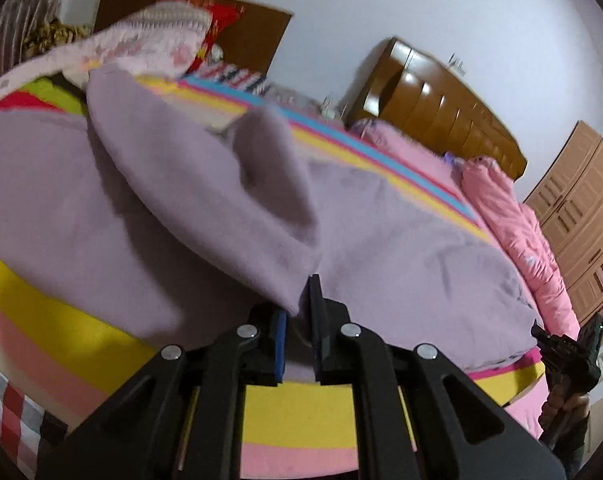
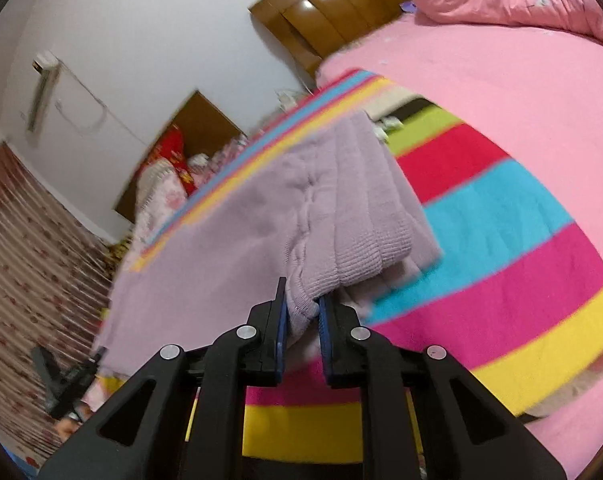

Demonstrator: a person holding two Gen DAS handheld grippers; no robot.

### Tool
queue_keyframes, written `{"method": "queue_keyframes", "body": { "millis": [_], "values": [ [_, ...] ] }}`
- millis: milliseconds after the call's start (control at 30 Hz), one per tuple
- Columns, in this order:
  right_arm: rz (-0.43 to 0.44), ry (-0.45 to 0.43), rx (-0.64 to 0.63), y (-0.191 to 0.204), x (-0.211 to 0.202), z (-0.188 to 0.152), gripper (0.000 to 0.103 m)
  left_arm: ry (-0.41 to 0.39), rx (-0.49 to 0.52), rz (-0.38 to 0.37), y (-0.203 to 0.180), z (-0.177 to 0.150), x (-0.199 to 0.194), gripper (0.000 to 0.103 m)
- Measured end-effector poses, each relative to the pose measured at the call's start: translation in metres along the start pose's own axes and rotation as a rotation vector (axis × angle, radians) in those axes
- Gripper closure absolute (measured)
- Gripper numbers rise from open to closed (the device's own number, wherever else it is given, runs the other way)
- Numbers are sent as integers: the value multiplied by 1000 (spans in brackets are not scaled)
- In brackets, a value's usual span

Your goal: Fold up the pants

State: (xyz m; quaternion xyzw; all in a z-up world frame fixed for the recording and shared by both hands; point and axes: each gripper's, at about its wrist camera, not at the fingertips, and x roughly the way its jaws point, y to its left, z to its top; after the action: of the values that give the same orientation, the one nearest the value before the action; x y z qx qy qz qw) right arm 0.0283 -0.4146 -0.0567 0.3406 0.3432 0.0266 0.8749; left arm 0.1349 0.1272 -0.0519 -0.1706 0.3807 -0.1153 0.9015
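Lilac fleece pants [image 1: 205, 200] lie spread over a striped blanket [image 1: 301, 412] on the bed. My left gripper [image 1: 301, 300] is shut on a corner of the pants and lifts a flap of the cloth off the bed. My right gripper [image 2: 303, 300] is shut on the ribbed waistband [image 2: 365, 216] of the pants [image 2: 229, 248] and holds it raised above the blanket [image 2: 501, 280]. The right gripper also shows at the right edge of the left wrist view [image 1: 569, 348]. The left gripper shows at the lower left of the right wrist view [image 2: 67, 380].
A pink quilt [image 1: 513, 232] is bunched along the bed's far side by the wooden headboard [image 1: 441, 112]. Pillows and folded bedding [image 1: 153, 40] are piled at the far left. A wooden wardrobe [image 1: 581, 216] stands at right. A curtain [image 2: 33, 272] hangs at left.
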Motion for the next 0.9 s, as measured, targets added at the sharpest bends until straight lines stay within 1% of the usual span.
{"method": "queue_keyframes", "body": {
  "millis": [67,100,167,200,267,300,333,367,400,433,500,533,567,600,633,667,700,733,767,800,867,900],
  "values": [
    [49,-7,49,-12,4,-3,89,38,-35,-14,11,-10,17,93],
    [56,-8,62,-13,4,-2,89,12,-43,-36,14,-11,18,91],
    [44,-8,57,-11,3,-1,88,13,-20,-31,18,-15,14,90],
    [43,-4,54,-8,3,-1,87,15,-12,-29,17,-16,13,88],
    [42,-3,46,-1,4,-1,81,16,-17,-38,17,-19,11,83],
    [41,-6,42,2,3,-1,78,15,-22,-50,17,-20,9,76],
    [40,-5,39,4,1,-3,71,13,-25,-68,17,-22,8,70],
    [43,-2,35,8,0,-6,62,10,-27,-88,19,-23,6,56],
    [48,0,30,11,-2,-9,59,7,-27,-96,18,-25,4,47],
    [47,0,22,16,-3,-13,58,3,-22,-95,16,-24,4,47],
    [34,8,-5,21,-3,-17,59,4,-6,-93,12,-25,4,49],
    [17,-2,-14,24,-3,-19,61,3,-3,-95,12,-26,4,50],
    [6,-5,-21,25,-2,-20,63,1,-7,-93,12,-26,5,53],
    [5,-3,-26,27,-1,-21,63,1,-14,-95,14,-26,5,58],
    [13,3,-26,28,0,-21,63,0,-25,-100,15,-26,5,60],
    [16,6,-24,29,0,-22,63,-5,-32,-100,16,-26,4,66],
    [16,8,-32,31,1,-22,67,-10,-33,-95,17,-25,3,76],
    [5,6,-47,32,1,-22,82,-10,-23,-79,17,-25,3,85],
    [-18,2,-62,33,4,-22,86,-7,-14,-69,18,-26,4,88],
    [-18,-1,-61,31,6,-22,89,-3,-13,-66,20,-26,5,94],
    [-4,-9,-37,26,6,-21,92,-11,-25,-77,22,-27,2,96],
    [1,-12,-32,25,5,-20,92,-27,-27,-79,22,-26,-4,97]
  ]
}}
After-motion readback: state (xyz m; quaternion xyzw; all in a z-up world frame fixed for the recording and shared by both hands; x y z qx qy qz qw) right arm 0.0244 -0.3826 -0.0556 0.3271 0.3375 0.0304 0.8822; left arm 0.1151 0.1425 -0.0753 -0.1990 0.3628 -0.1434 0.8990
